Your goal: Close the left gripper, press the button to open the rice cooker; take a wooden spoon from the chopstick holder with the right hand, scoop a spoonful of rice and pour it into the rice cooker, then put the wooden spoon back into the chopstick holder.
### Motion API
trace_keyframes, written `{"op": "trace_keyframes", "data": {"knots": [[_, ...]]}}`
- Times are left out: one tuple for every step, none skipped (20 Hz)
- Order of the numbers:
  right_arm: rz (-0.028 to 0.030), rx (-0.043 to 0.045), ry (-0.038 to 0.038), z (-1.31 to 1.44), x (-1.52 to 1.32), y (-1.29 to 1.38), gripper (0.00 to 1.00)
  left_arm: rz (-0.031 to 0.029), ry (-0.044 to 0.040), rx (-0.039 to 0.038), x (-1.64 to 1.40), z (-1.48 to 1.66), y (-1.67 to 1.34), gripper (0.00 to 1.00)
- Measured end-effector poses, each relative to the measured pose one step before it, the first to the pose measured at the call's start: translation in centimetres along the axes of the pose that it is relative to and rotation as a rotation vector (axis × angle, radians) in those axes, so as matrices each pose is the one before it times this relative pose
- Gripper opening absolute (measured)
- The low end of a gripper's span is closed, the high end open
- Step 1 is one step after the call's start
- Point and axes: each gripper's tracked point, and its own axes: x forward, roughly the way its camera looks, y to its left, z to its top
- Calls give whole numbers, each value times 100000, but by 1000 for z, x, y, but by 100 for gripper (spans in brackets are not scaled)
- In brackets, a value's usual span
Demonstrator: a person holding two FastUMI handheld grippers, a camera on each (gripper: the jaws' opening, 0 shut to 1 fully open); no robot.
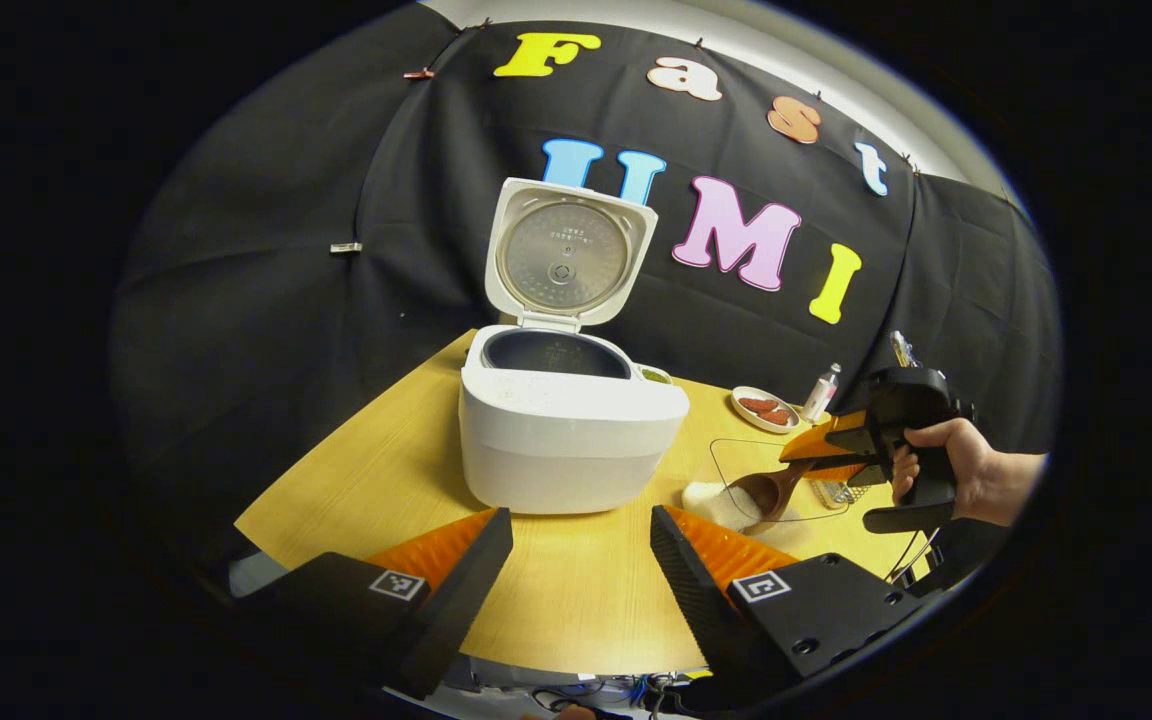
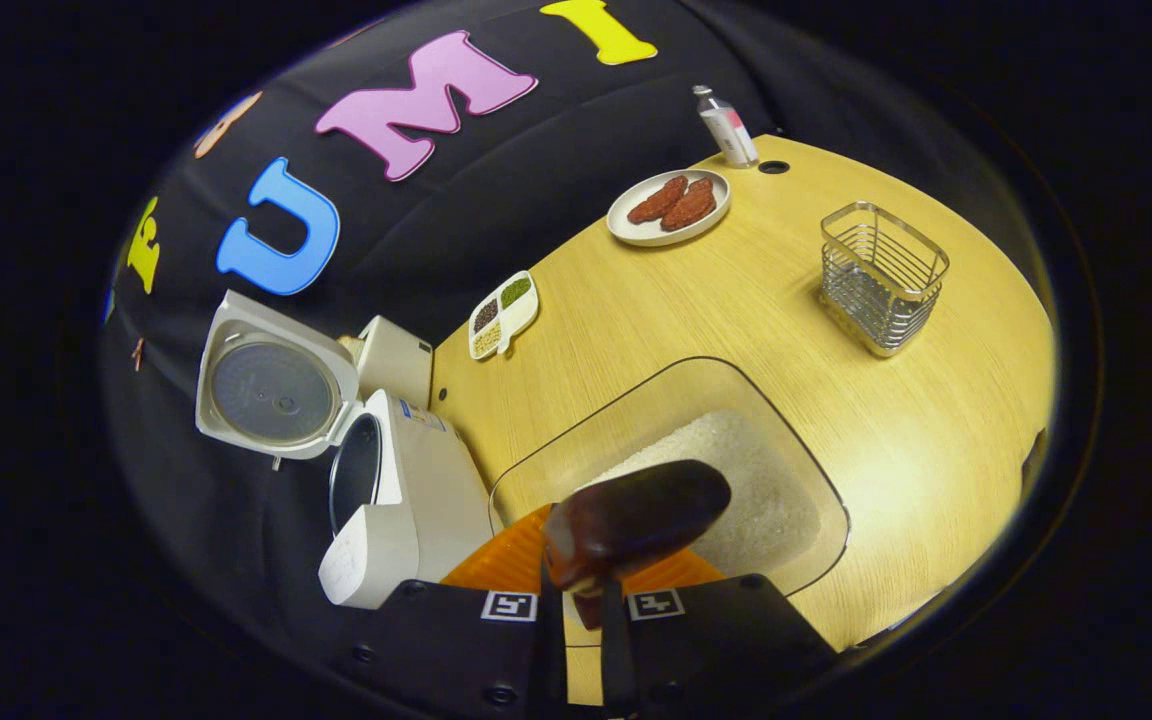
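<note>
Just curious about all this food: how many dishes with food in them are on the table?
3. A clear glass dish of rice under the wooden spoon, a round plate of reddish pieces near the bottle, and a divided tray beside the rice cooker. Others may be hidden.

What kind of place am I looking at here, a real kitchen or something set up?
Most likely a staged kitchen corner in a recording booth, not a home. A wooden table stands against black cloth, bearing an open rice cooker, a clear bowl of rice and a plate of food.
</note>
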Motion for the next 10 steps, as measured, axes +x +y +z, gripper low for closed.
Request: {"op": "trace_keyframes", "data": {"knots": [[16, 3535, -387, 591, -319, -217, 18, -370, -119, 607, 138, 53, -162, 95], [758, 3025, -332, 570, -258, -16, 18, -370, -105, 564, 45, 154, -122, 95], [647, 2622, -544, 511, -329, 29, 18, -201, -68, 448, 40, 16, -146, 95], [388, 2354, -880, 667, -431, -136, 18, -369, -52, 265, -58, 75, -212, 95], [524, 2099, -899, 664, -276, 96, 18, -422, -107, 206, 18, 2, -205, 95], [791, 1677, -214, 440, -354, 200, 18, -332, -178, 225, -47, 82, -116, 95], [786, 1429, -143, 358, -322, 198, 18, -222, -182, 198, -56, -19, -146, 95], [703, 1359, -323, 307, -285, 234, 18, -196, -49, 134, -82, 1, -48, 95], [716, 1280, -305, 380, -237, 315, 18, -65, 14, 49, -123, -106, -38, 95], [815, 1188, -124, 226, -277, 395, 18, 206, -113, -111, -166, 38, 59, 95]]}}
